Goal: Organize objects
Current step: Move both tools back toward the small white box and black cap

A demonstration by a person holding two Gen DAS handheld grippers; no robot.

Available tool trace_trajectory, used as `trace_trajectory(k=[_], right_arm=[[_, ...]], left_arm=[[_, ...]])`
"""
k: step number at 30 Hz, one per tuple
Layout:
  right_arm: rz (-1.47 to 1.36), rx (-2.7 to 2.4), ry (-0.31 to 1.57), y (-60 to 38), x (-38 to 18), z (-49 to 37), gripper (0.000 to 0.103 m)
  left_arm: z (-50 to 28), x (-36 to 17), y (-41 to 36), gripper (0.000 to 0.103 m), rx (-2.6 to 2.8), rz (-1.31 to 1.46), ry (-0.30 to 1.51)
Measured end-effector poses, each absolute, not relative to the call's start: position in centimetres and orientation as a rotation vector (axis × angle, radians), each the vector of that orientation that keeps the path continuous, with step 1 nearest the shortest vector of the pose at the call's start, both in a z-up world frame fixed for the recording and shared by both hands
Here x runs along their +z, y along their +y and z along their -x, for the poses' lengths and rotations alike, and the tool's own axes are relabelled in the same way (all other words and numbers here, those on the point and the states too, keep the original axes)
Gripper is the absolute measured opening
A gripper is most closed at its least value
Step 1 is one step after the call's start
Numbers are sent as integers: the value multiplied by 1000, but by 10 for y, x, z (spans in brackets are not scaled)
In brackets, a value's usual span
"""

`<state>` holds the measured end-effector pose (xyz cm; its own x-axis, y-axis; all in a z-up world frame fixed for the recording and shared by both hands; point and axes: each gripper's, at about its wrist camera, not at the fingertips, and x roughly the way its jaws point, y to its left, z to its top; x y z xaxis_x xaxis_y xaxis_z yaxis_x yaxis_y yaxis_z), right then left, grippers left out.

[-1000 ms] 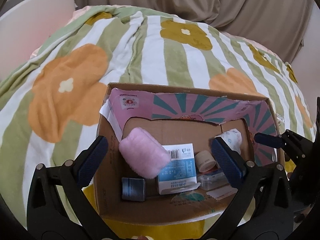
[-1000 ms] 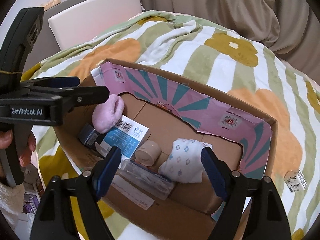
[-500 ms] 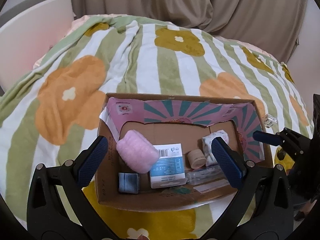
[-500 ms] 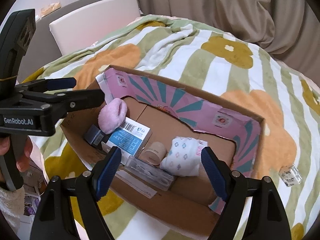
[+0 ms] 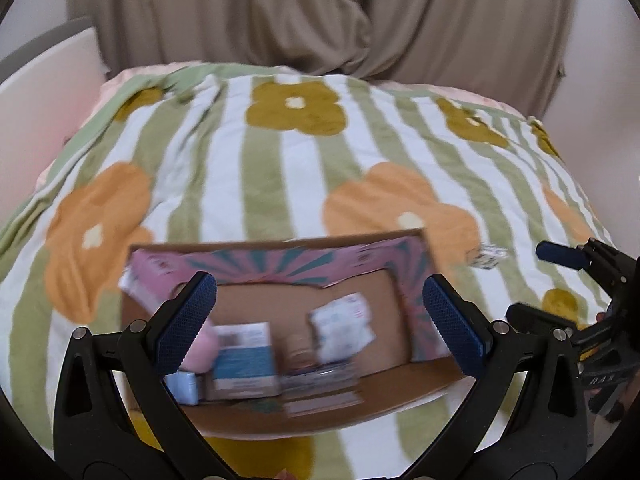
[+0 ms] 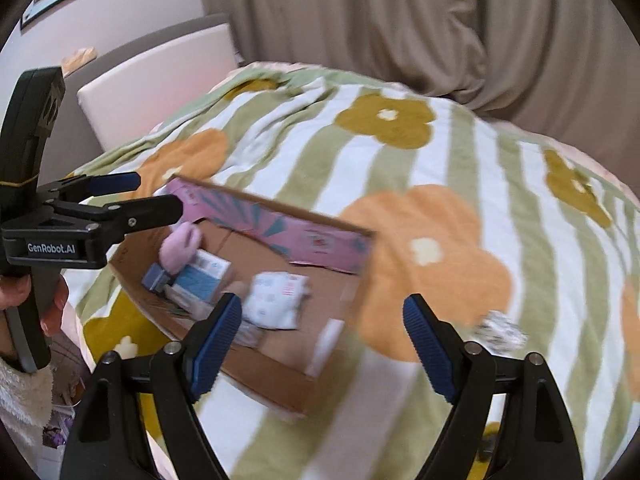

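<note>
An open cardboard box [image 5: 280, 245] with a pink and teal inner flap lies on the bed; it also shows in the right wrist view [image 6: 256, 372]. Inside are a pink fluffy roll [image 6: 180, 246], a blue and white carton [image 5: 246, 364], a patterned white bundle [image 6: 276, 300], a beige tape roll [image 5: 298, 354] and a small dark blue box [image 6: 154, 278]. My left gripper [image 5: 320, 324] is open and empty, above the box's near side. My right gripper [image 6: 322, 336] is open and empty, above the box's right end. A small patterned packet [image 6: 500, 330] lies on the blanket right of the box.
A green and white striped blanket with orange and olive flowers [image 5: 304, 152] covers the bed. A white headboard [image 6: 156, 80] is at the left. Beige curtains [image 5: 320, 12] hang behind. The left gripper's body [image 6: 60, 232] shows at the left of the right wrist view.
Both grippers have pulled back and risen from the box, which now looks smaller and lower. The view is motion-blurred. Both stay open.
</note>
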<state>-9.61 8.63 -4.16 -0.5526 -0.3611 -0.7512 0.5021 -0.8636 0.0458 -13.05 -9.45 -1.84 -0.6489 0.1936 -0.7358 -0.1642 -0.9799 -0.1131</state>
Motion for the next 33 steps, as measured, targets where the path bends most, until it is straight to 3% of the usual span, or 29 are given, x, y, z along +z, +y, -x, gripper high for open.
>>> trace_trajectory(k=[6, 10, 20, 33], right_arm=[[-1087, -2483, 196, 150, -24, 98, 85], [-1160, -2515, 201, 190, -26, 99, 92], [-1239, -2559, 334, 250, -74, 79, 92], [-1273, -2440, 314, 282, -134, 69, 92]], left_arm=[[134, -10, -30, 103, 2641, 1144, -25], [135, -16, 22, 103, 2612, 1134, 48], [140, -66, 125, 103, 2479, 1206, 66], [160, -131, 192, 103, 2393, 1287, 88]])
